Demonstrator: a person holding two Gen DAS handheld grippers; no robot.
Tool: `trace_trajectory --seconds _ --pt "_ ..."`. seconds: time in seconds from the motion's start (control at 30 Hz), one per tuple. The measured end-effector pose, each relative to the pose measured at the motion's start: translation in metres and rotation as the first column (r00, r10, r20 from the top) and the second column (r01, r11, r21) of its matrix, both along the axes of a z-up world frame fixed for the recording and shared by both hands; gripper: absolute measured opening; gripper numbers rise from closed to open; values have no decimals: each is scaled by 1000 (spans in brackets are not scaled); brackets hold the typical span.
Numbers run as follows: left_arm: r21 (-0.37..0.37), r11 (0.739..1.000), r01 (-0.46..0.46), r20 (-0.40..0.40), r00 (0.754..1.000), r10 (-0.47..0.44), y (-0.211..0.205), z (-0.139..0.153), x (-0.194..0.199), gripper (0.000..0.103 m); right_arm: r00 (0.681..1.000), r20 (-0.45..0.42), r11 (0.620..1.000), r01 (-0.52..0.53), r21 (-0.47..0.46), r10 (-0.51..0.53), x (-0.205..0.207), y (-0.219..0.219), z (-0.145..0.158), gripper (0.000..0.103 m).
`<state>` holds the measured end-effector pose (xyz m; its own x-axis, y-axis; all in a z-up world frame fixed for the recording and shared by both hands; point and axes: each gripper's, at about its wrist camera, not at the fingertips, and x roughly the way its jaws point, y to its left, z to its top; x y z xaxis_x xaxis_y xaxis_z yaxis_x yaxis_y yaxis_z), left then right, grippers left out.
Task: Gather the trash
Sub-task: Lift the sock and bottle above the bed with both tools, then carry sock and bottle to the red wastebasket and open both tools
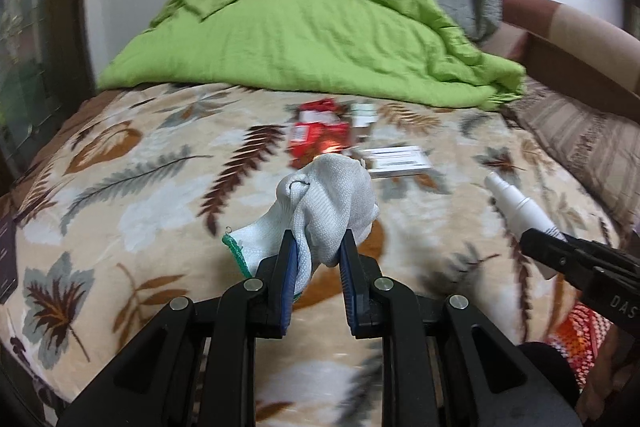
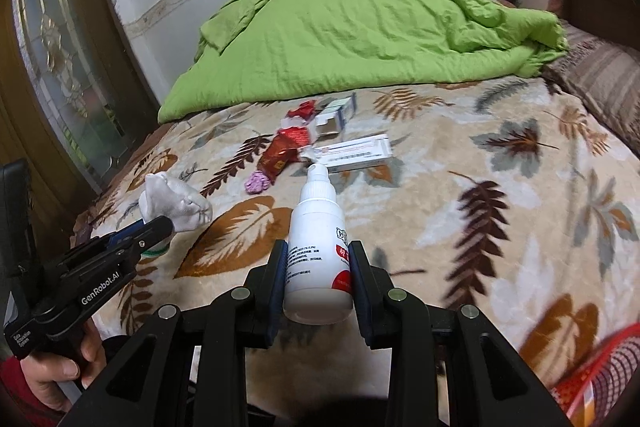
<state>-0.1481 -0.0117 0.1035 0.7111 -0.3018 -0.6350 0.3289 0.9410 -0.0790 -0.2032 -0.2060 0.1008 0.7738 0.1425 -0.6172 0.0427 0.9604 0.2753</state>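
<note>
Left tool (image 1: 318, 247), marked "GenRobot.AI", clamps white glove (image 1: 328, 195); right tool (image 2: 319, 263) clamps spray bottle (image 2: 318, 251)

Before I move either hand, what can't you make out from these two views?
- Red wrapper: print smeared by motion blur, left wrist view.
- Spray bottle: label partly covered by the right gripper jaws.
- Pink lump: too small to identify; in the left view the white glove hides it.
- Red mesh item: cut off by the edge.

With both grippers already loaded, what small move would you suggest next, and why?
Probably carry both loads to the red mesh basket at lower right: the left gripper clamps a white knitted glove, and the right gripper a white plastic spray bottle, so neither can pick more.
</note>
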Motion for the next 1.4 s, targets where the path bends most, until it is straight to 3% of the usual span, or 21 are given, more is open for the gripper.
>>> trace_trajectory --seconds 0.2,0.37,0.47,0.63,0.7,0.87,0.93,0.97,1.03,1.1,1.23,1.4 --pt "-24 984 176 -10 984 -176 -51 16 -25 19 995 -2 994 104 30 -104 -49 -49 10 32" --pt "-37 932 362 -35 931 -363 -112 27 -54 19 962 -22 960 274 52 -274 -110 -108 13 32" --pt "-42 879 475 -51 878 -477 -151 32 -75 19 927 -37 926 374 49 -372 -149 -142 14 32" --pt "-89 760 644 -125 749 -650 -217 30 -113 19 867 -66 867 496 43 -493 -203 -182 12 32" --pt "-105 714 693 -167 695 -699 -242 25 -126 19 843 -86 842 536 53 -531 -221 -195 8 32" --pt "-96 632 769 -216 604 -767 -284 11 -153 19 811 -125 811 582 64 -572 -245 -210 -6 33" --pt "-107 594 798 -238 559 -794 -296 6 -160 26 799 -141 800 596 64 -584 -250 -214 -11 34" --pt "-105 585 804 -243 550 -799 -300 5 -162 36 795 -152 797 600 64 -587 -252 -217 -13 39" --pt "-100 594 798 -228 562 -795 -300 6 -164 46 782 -144 783 619 62 -607 -259 -220 -13 43" --pt "-99 596 797 -217 567 -794 -294 8 -161 46 781 -132 781 621 64 -610 -260 -221 -11 43" --pt "-104 641 761 -204 614 -762 -277 15 -146 47 795 -113 793 605 71 -596 -249 -219 -6 43" --pt "-101 722 684 -196 698 -689 -240 19 -117 48 849 -89 845 528 86 -521 -216 -201 2 43"
